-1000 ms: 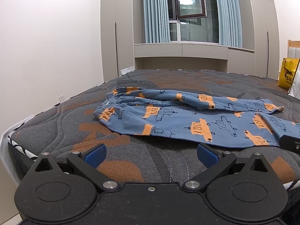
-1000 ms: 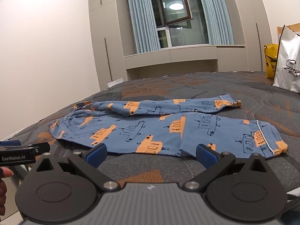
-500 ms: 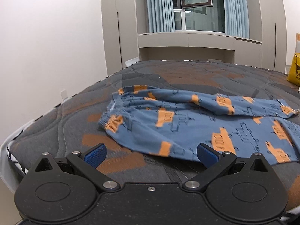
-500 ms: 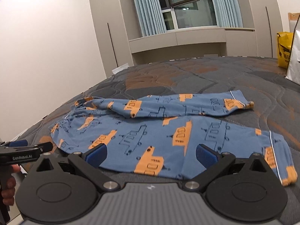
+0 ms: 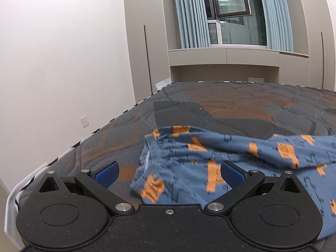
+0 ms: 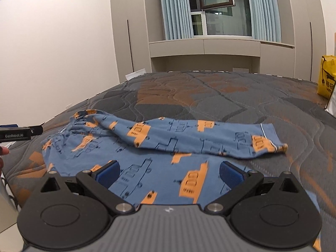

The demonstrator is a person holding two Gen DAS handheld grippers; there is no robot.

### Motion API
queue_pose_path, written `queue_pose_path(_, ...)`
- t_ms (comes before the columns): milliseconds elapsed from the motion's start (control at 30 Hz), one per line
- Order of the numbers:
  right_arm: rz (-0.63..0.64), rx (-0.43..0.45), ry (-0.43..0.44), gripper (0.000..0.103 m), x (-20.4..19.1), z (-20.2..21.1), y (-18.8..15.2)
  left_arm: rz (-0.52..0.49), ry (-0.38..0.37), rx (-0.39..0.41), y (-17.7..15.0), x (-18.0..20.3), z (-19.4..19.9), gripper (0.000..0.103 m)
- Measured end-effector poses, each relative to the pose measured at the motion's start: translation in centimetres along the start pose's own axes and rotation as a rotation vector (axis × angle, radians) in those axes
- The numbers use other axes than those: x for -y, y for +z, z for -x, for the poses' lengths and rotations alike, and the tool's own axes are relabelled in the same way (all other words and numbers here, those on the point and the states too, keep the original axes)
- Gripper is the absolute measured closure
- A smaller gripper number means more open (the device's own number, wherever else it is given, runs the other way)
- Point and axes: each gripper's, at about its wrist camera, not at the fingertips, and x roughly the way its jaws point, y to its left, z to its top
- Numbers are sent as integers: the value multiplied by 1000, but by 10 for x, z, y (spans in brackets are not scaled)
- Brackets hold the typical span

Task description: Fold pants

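Blue pants [image 6: 168, 147] with orange prints lie unfolded.

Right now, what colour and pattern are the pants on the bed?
Blue pants printed with orange blocks and dark line-drawn vehicles; clearest in the right wrist view.

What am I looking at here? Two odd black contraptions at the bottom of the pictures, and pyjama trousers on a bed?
No robot: a person carries a hand-held gripper in each hand, each with a camera looking along its two blue-padded fingers. One picture comes from the left hand-held gripper, near the waistband of the pants; the other from the right hand-held gripper, over one leg. The blue pants with orange prints lie spread on the mattress. Both grippers are open and hold nothing. A yellow bag stands at the right.
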Motion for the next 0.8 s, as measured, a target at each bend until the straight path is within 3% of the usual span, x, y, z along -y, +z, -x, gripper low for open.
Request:
queue_pose_path(300,54,5,13,0,14,-40,20,-97,44,48,30,4,-55,0)
queue_pose_path(567,341,39,47,0,21,-74,39,-240,-93,92,49,-3,-99,0)
queue_pose_path(667,468,62,113,0,21,-94,52,-276,-125,72,59,-10,-127,0)
queue_pose_path(800,550,-37,272,0,22,-138,80,-282,-141,37,75,-25,-174,0)
